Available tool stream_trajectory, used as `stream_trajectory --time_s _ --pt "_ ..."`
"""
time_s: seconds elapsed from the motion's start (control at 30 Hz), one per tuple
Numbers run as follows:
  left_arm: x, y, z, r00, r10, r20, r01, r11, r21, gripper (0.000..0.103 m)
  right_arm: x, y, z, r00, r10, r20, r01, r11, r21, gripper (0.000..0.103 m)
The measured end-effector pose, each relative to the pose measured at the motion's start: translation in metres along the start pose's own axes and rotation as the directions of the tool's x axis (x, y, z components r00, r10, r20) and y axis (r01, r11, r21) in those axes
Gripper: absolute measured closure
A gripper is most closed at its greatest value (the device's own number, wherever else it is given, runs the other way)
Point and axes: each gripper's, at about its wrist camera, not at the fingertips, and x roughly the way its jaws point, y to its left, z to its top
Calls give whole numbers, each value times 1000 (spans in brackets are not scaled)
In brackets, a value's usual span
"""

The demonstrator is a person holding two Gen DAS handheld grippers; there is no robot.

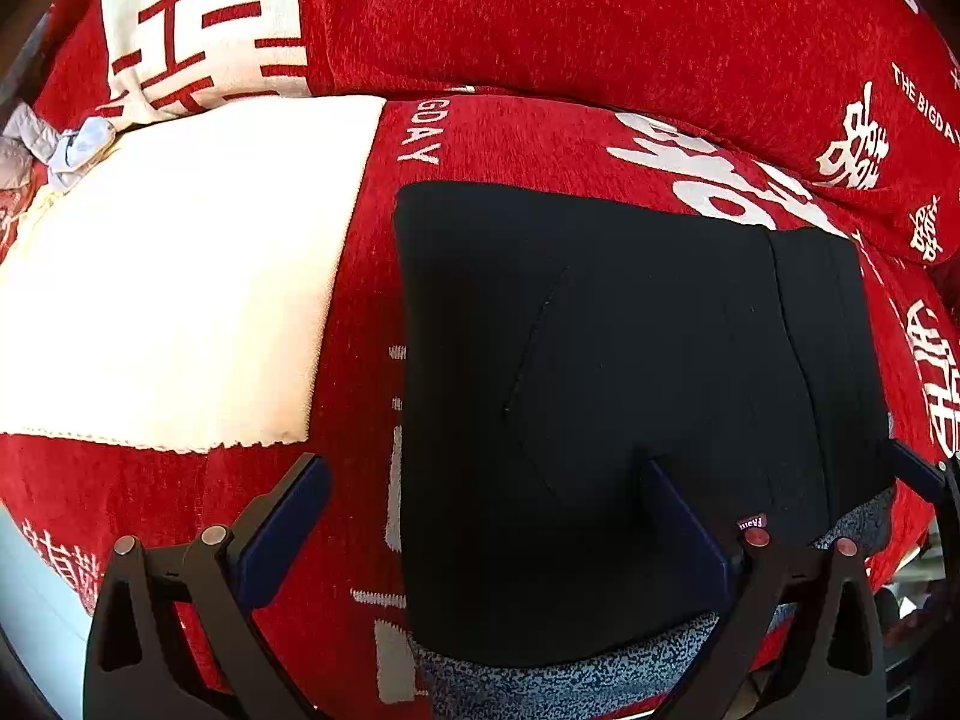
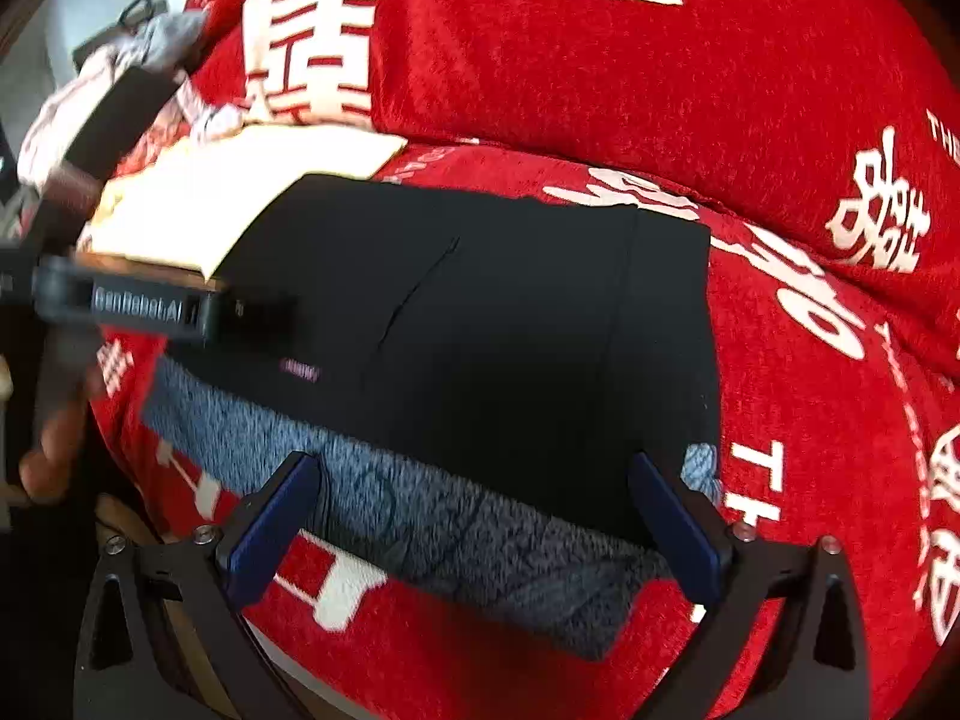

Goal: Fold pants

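So the black pants [image 1: 600, 390] lie folded flat on the red blanket [image 1: 540, 18], both the left tool [image 1: 480, 516] and right tool [image 2: 474, 516] spread wide, gripping nothing.

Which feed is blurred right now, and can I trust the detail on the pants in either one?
Right wrist view: motion blur on the left gripper at the frame's left; pants sharp but almost featureless black. Left wrist view: sharp, heavy fisheye bending, cream cloth glaring, pants equally dark.
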Motion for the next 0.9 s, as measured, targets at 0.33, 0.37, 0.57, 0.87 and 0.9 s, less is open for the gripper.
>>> stream_trajectory --time_s 0.33,0.37,0.57,0.87,0.9 --pt "-3 0 -8 1000 7 14 -7 1000 10 0 -9 -23 62 997 -25 66 22 998 50 0" --pt "-2 0 -8 1000 8 15 -8 1000 12 0 -2 -28 70 998 -35 56 31 997 65 0" --pt "-1 0 -8 1000 10 16 -10 1000 7 0 75 -46 107 993 -3 -116 23 985 170 0" --pt "-12 18 22 999 2 45 1 998 -63 0 32 -35 68 994 -83 -67 94 978 185 0" --pt "-9 22 30 999 -2 38 6 996 -92 0 25 -33 53 994 -83 -73 96 975 202 0"
